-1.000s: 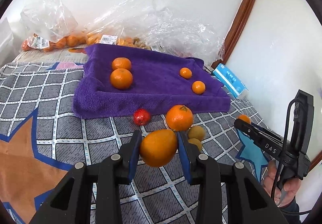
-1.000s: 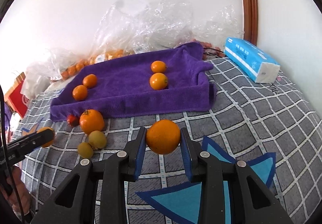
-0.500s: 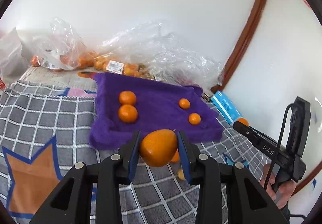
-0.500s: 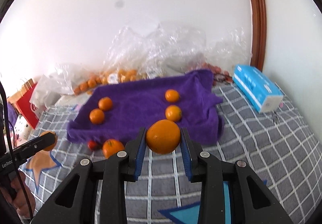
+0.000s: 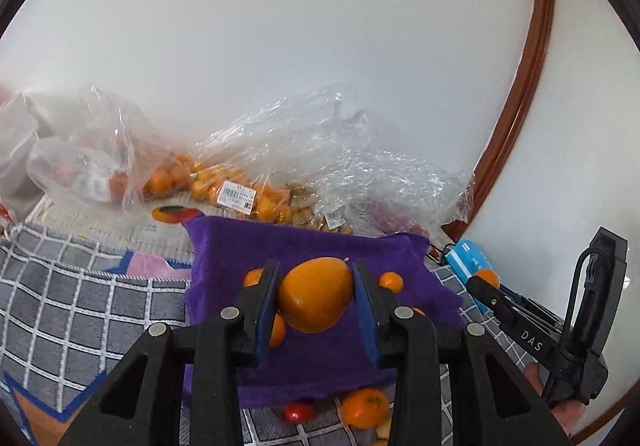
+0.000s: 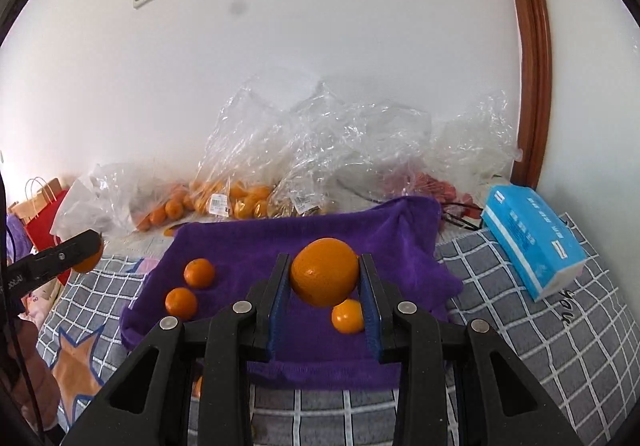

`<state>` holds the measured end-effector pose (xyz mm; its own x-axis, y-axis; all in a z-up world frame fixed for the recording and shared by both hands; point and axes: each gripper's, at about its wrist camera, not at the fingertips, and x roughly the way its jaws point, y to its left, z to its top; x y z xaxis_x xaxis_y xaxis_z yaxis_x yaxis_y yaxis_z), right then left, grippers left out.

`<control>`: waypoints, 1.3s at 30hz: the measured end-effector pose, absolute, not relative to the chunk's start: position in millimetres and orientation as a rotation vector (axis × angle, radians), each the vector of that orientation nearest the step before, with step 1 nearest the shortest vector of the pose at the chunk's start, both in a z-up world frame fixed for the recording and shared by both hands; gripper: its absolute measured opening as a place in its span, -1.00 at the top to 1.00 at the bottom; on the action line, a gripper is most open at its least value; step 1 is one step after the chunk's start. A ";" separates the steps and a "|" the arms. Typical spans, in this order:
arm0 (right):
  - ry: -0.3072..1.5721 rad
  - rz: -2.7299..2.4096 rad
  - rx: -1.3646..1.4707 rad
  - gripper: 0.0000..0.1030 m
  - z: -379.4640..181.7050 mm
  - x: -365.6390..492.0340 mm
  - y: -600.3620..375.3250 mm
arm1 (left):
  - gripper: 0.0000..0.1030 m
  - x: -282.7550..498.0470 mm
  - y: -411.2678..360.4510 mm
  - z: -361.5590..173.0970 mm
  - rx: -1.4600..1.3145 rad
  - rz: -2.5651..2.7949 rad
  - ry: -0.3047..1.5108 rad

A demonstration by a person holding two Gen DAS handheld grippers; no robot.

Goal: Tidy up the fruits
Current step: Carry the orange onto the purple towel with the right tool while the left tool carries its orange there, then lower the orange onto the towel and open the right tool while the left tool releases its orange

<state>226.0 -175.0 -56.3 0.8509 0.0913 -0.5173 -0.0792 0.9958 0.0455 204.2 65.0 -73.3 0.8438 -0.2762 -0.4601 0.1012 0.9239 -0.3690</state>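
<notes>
My left gripper [image 5: 316,296] is shut on a large oval orange [image 5: 316,294], held in the air over the purple towel [image 5: 320,242]. My right gripper [image 6: 325,280] is shut on a round orange [image 6: 325,272], also above the purple towel [image 6: 248,242]. On the towel lie two small oranges at the left [image 6: 199,273] [image 6: 181,302] and one [image 6: 347,316] under the right gripper. In the left wrist view the right gripper [image 5: 486,280] shows at the right edge with its orange.
Plastic bags of fruit [image 6: 236,201] lie against the white wall behind the towel. A blue tissue pack [image 6: 532,242] lies at the right. On the checked blanket in front of the towel sit a loose orange [image 5: 365,408] and a small red fruit [image 5: 298,410]. A red paper bag [image 6: 40,217] stands far left.
Both grippers have risen and moved forward with their oranges, from over the blanket to over the purple towel. The loose fruit on the blanket has dropped low in both views.
</notes>
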 end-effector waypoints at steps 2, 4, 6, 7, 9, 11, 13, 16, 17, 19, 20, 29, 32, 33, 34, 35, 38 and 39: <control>0.552 0.088 0.025 0.36 -64.9 231.2 -176.3 | 0.34 208.1 66.6 -85.7 -0.350 -0.194 0.541; 0.564 0.091 0.035 0.36 -79.9 238.6 -181.3 | 0.34 210.4 69.6 -97.9 -0.342 -0.168 0.545; 0.590 0.077 0.046 0.36 -90.5 245.4 -187.5 | 0.34 215.1 73.5 -105.9 -0.333 -0.133 0.571; 0.603 0.072 0.052 0.36 -94.7 248.4 -190.9 | 0.34 216.5 75.4 -107.1 -0.333 -0.126 0.575; 0.606 0.054 0.051 0.36 -97.6 249.9 -197.2 | 0.34 217.8 81.0 -109.3 -0.341 -0.107 0.568; 0.598 0.045 0.065 0.36 -97.8 248.8 -203.0 | 0.34 219.1 85.6 -111.7 -0.347 -0.095 0.568; 0.597 0.044 0.095 0.36 -98.4 248.8 -210.8 | 0.34 221.8 89.3 -114.2 -0.356 -0.087 0.577; 0.600 0.030 0.108 0.36 -101.7 249.7 -218.0 | 0.34 223.7 92.5 -118.1 -0.379 -0.084 0.589; 0.609 0.027 0.113 0.36 -103.6 250.8 -219.8 | 0.34 224.2 92.4 -119.2 -0.381 -0.086 0.594; 0.632 0.038 0.128 0.36 -107.3 253.4 -221.9 | 0.34 224.5 90.2 -120.9 -0.375 -0.086 0.599; 0.638 0.045 0.136 0.36 -108.4 254.6 -222.1 | 0.34 225.0 88.6 -121.6 -0.370 -0.085 0.604; 0.694 0.094 0.072 0.36 -122.3 256.3 -202.4 | 0.34 232.0 66.4 -136.1 -0.287 -0.122 0.675; 0.713 0.080 0.052 0.36 -126.5 257.9 -200.5 | 0.34 234.5 62.8 -140.3 -0.277 -0.132 0.696; 0.718 0.077 0.051 0.36 -127.6 258.2 -200.7 | 0.34 235.4 61.4 -141.5 -0.272 -0.130 0.702; 0.722 0.077 0.054 0.36 -128.3 258.8 -201.3 | 0.34 235.8 60.4 -142.3 -0.268 -0.130 0.705; 0.727 0.080 0.056 0.36 -128.9 259.8 -201.5 | 0.34 235.7 59.9 -142.1 -0.267 -0.132 0.707; 0.737 0.079 0.045 0.36 -131.0 261.1 -199.9 | 0.34 236.1 56.6 -143.6 -0.255 -0.142 0.719; 0.743 0.079 0.040 0.36 -132.3 261.4 -199.0 | 0.34 236.6 55.5 -144.3 -0.250 -0.144 0.725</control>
<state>261.4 -199.0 -132.3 0.7336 0.0863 -0.6741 -0.0577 0.9962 0.0647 236.6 55.5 -144.3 0.7404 -0.2161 -0.6365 0.0435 0.9604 -0.2754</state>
